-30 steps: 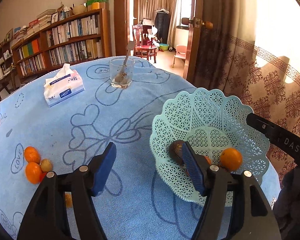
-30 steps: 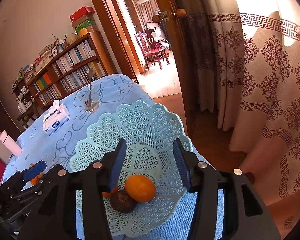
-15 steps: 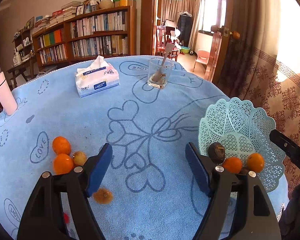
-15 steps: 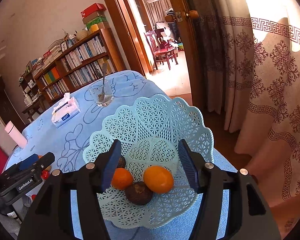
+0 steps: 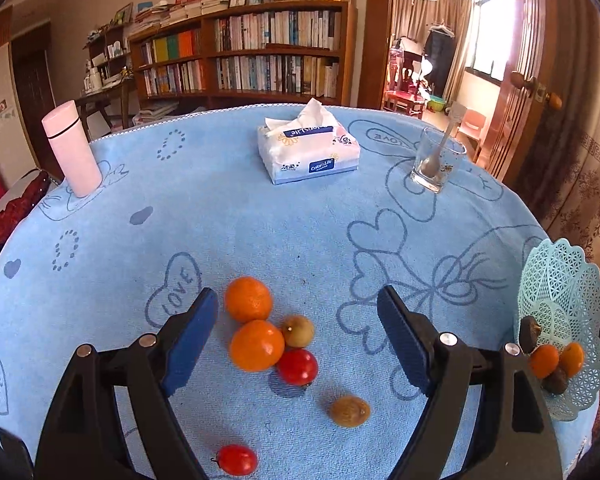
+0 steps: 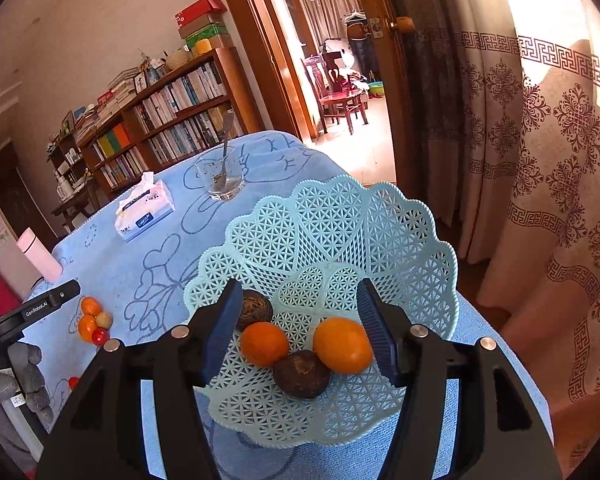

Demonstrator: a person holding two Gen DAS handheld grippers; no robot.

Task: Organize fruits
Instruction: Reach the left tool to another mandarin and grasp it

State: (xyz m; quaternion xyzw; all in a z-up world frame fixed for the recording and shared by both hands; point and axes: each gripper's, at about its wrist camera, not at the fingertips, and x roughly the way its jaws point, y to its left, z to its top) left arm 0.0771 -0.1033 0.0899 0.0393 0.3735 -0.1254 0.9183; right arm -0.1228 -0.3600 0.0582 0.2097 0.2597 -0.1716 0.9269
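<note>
Loose fruit lies on the blue tablecloth under my left gripper (image 5: pixel 297 294): two oranges (image 5: pixel 248 299) (image 5: pixel 257 345), a small yellow-brown fruit (image 5: pixel 297 331), a red tomato (image 5: pixel 297 366), a tan fruit (image 5: pixel 349 411) and another tomato (image 5: pixel 238 459). The left jaws are opening, apart from the fruit, with nothing pressed between them. My right gripper (image 6: pixel 300 284) stands open above the pale green lattice basket (image 6: pixel 340 220). The basket holds two oranges (image 6: pixel 264 343) (image 6: pixel 342 345) and two dark brown fruits (image 6: pixel 301 374) (image 6: pixel 252 306).
A tissue pack (image 5: pixel 308 152), a glass with a spoon (image 5: pixel 436 164) and a pink flask (image 5: pixel 74 156) stand at the far side of the table. The basket (image 5: pixel 564 300) sits at the table's right edge by the curtain. A gloved hand (image 6: pixel 20 380) holds the left gripper.
The left gripper has swung left, away from the basket and over the loose fruit, and its jaws have widened. The right gripper's jaws have opened wider over the basket.
</note>
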